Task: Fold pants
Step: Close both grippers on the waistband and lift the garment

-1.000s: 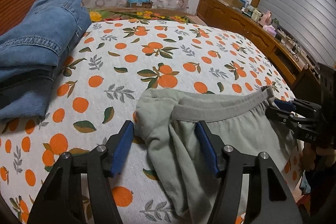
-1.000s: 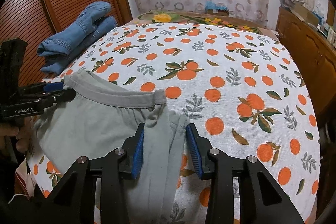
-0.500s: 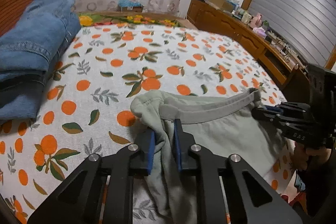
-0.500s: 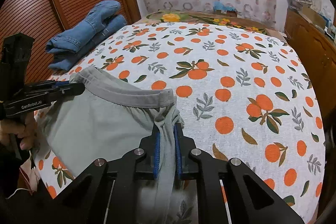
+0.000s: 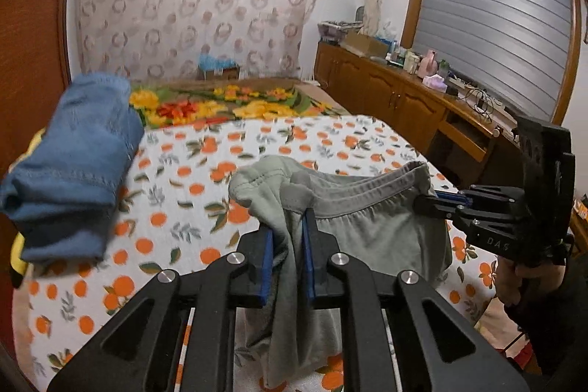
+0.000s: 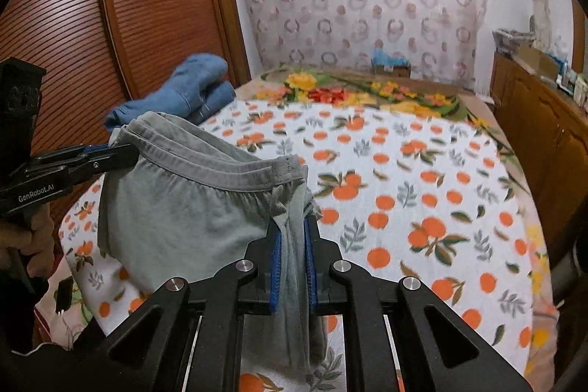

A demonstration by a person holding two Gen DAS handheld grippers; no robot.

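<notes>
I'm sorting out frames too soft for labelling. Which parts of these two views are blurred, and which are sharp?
Left wrist view: the folded jeans and orange-print bedspread are smeared; the left gripper and grey pants are crisp. Right wrist view: the bedspread's far end is smeared; the right gripper stays sharp.

Pants [image 5: 371,226]: soft matt grey-green knit cloth, ribbed waistband, creased where pinched. Left gripper [image 5: 286,259] and right gripper [image 6: 293,263]: matt black plastic, blue ridged rubbery pads [image 6: 275,267], shiny metal pins. Jeans [image 5: 77,153], left of frame: coarse blue denim, visible stitching. Sheet [image 6: 404,179]: thin matt printed cotton. Sideboard [image 5: 397,101], right: glossy varnished wood. Slatted door [image 6: 73,17], upper left: ribbed reddish wood, satin finish.
</notes>
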